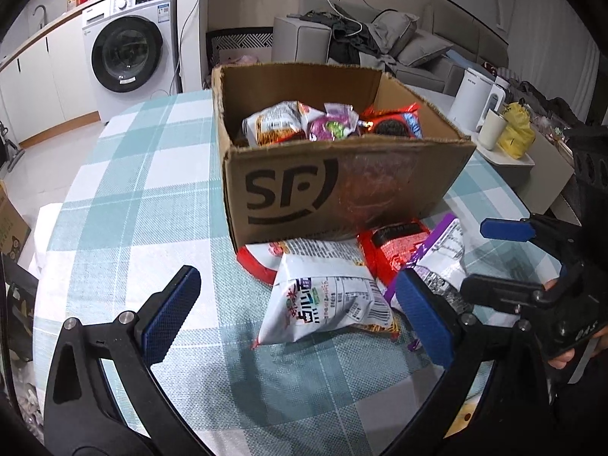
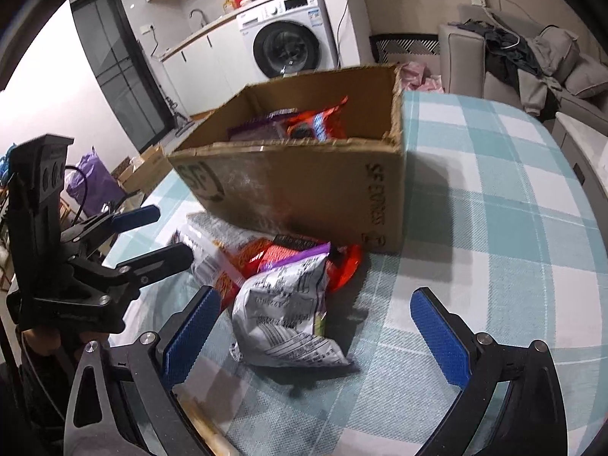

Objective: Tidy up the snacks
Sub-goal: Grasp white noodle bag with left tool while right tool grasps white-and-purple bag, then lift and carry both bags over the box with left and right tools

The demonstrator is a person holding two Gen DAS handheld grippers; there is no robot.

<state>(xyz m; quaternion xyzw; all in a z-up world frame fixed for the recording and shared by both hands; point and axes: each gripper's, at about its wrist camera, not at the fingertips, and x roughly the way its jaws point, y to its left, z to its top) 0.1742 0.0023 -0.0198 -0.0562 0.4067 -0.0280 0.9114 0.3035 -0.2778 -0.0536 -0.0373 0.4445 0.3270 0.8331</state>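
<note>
Silver-backed snack packet is lying between the spread-open fingers of the right gripper, nearer it. The left gripper is hovering, likewise gaping empty, before the white packet beside the cardboard box.

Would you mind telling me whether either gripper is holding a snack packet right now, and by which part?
Nothing is held. The left gripper and right gripper both hang open above the loose snack packets on the table.

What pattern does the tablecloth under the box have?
The tablecloth has a teal and white check pattern, clearest in the left wrist view.
</note>
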